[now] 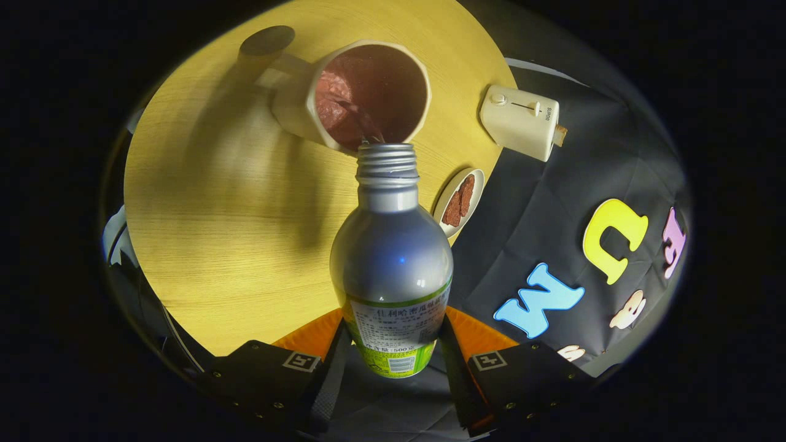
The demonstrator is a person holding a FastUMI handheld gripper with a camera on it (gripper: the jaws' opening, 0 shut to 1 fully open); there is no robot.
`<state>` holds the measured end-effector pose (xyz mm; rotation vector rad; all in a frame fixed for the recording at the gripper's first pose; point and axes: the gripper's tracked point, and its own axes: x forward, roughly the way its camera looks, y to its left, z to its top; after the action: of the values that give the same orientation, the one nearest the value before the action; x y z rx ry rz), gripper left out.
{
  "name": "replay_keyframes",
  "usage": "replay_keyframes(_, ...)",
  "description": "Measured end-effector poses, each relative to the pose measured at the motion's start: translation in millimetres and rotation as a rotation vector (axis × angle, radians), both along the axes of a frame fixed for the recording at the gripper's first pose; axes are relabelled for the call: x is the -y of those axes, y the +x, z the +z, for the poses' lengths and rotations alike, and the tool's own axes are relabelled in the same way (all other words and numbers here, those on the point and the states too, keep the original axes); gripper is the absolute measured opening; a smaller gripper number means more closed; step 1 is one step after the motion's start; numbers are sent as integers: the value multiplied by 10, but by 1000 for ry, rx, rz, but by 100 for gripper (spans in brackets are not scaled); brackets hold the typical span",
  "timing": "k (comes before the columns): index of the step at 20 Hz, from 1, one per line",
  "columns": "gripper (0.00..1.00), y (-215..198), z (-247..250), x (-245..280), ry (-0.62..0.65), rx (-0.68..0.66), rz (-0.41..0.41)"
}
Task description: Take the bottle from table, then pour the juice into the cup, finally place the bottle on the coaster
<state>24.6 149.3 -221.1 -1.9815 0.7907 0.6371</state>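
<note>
The coaster (267, 40), a dark disc, lies on the worktop (227, 245) just beyond the cup's handle, left of the bottle axis. The cup (368, 95) stands directly ahead of the tool (393, 344), its opening at the bottle mouth. The bottle (391, 258) is pinched between both fingers near its base, long axis running forward from the tool, neck over the cup rim; pouring appears under way. A small dish (459, 201) and a cream appliance (521, 121) sit right. The set-down will likely call for a leftward, forward shift past the cup.
</note>
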Motion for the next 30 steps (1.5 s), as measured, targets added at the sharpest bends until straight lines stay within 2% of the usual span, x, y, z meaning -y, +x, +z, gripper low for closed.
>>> replay_keyframes(19,75,92,116,-104,-156,-37,47)
replay_keyframes(30,75,185,293,-248,-201,0,81)
